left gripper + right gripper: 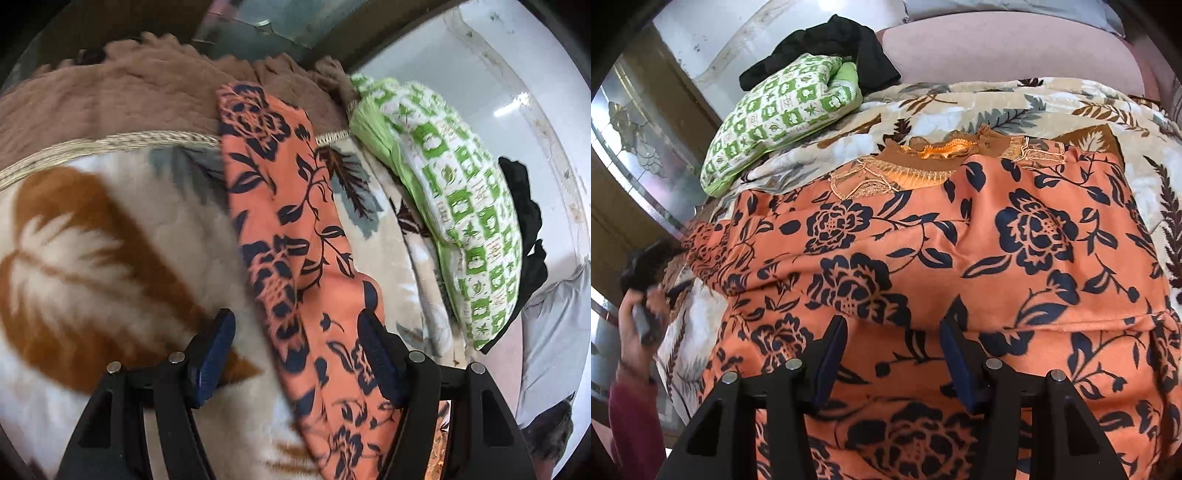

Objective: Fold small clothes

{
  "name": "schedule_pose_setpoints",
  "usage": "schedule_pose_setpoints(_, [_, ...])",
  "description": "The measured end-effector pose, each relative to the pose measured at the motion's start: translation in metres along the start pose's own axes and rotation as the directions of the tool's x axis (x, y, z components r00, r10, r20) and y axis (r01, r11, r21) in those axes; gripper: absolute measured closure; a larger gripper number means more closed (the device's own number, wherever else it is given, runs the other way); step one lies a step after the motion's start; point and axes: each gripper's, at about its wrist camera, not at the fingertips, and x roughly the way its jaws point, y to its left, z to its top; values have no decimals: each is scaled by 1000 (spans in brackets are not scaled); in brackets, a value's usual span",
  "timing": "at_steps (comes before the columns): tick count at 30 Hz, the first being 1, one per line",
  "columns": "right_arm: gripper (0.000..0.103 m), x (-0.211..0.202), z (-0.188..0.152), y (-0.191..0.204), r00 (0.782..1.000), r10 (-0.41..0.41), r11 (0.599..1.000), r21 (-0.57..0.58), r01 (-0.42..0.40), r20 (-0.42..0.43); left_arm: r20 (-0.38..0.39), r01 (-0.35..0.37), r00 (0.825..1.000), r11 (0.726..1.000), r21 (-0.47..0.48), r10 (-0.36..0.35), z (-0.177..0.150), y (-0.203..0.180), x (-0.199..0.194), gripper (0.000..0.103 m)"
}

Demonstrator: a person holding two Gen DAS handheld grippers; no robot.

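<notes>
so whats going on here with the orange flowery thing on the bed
A person is working with a handheld claw in each hand to fold an orange floral garment spread on a leaf-patterned blanket. Both claws are open and hold nothing: the right claw hovers over the wide middle of the cloth, and the left claw is over one narrow end. A green checked pillow with a black garment lies at the far side.
</notes>
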Motion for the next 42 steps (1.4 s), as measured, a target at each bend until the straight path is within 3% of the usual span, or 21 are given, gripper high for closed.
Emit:
schedule_pose_setpoints(1, [47, -1, -1, -1, 1000, 2, 1000, 1, -2, -3, 2, -2, 1000, 1000, 18, 2, 1, -2, 5, 36])
schedule_pose_setpoints(3, [47, -3, -1, -6, 1000, 12, 1000, 14, -12, -7, 11, -3, 1000, 999, 43, 2, 3, -6, 10, 66])
schedule_pose_setpoints(4, [47, -3, -1, -9, 1000, 21, 1000, 23, -21, -7, -11, -5, 1000, 999, 48, 5, 2, -6, 14, 87])
schedule_pose_setpoints(5, [47, -4, -1, -12, 1000, 28, 999, 31, -28, -5, -16, -11, 1000, 999, 47, 12, 1, -6, 17, 94])
schedule_pose_setpoints(9, [47, -9, 0, -19, 999, 33, 999, 33, -33, 3, 72, -75, 995, 987, 143, 65, -9, -24, 6, 97])
schedule_pose_setpoints(13, [47, -30, 1, -33, 999, 33, 999, 36, -35, 41, 193, -89, 981, 949, 301, 31, -29, -75, -29, 98])
schedule_pose_setpoints(16, [47, -56, 1, -55, 995, 19, 998, 60, -25, 93, 214, -56, 976, 900, 433, -43, -65, -124, -54, 98])
schedule_pose_setpoints(18, [47, -71, 1, -70, 992, 7, 996, 90, -18, 124, 210, -33, 973, 837, 546, -99, -106, -163, -69, 98])
schedule_pose_setpoints(20, [47, -86, -1, -93, 986, 0, 989, 148, -25, 165, 182, -7, 971, 745, 667, -154, -157, -204, -81, 98])
schedule_pose_setpoints(22, [47, -98, -4, -114, 979, -8, 979, 201, -33, 202, 137, 15, 971, 617, 787, -198, -218, -240, -86, 98])
schedule_pose_setpoints(25, [47, -111, -6, -139, 969, -26, 967, 252, -38, 247, 7, 78, 976, 379, 922, -219, -324, -275, -82, 97])
schedule_pose_setpoints(28, [47, -122, -3, -163, 960, -28, 948, 312, -62, 277, -121, 134, 985, 109, 985, -119, -426, -279, -69, 96])
schedule_pose_setpoints(30, [47, -130, -1, -175, 955, -25, 939, 335, -79, 295, -87, 87, 996, -9, 996, -22, -465, -269, -60, 88])
schedule_pose_setpoints(31, [46, -134, 1, -179, 953, -36, 937, 342, -73, 300, -59, 59, 998, -35, 998, 6, -476, -262, -59, 78])
schedule_pose_setpoints(32, [41, -136, 1, -180, 952, -37, 935, 347, -74, 304, -46, 47, 999, -34, 998, 22, -476, -256, -57, 70])
schedule_pose_setpoints(34, [31, -141, 1, -185, 947, -15, 926, 362, -108, 321, -48, 47, 998, 18, 999, 37, -464, -246, -64, 64])
schedule_pose_setpoints(36, [29, -143, 2, -187, 945, -3, 923, 366, -124, 328, -55, 56, 998, 119, 991, -5, -436, -237, -84, 54])
schedule_pose_setpoints(37, [29, -143, 3, -185, 945, -2, 925, 360, -123, 328, -49, 54, 998, 168, 984, -34, -422, -232, -93, 42])
schedule_pose_setpoints(38, [29, -142, 4, -181, 946, -4, 932, 345, -114, 324, -30, 47, 997, 237, 970, -72, -402, -227, -103, 31])
schedule_pose_setpoints(40, [29, -138, 6, -172, 951, -10, 942, 322, -95, 309, 27, 20, 992, 358, 934, -126, -363, -220, -111, 28])
schedule_pose_setpoints(42, [29, -129, 15, -153, 959, 12, 957, 276, -93, 283, 83, -19, 990, 481, 877, -112, -324, -208, -100, 28])
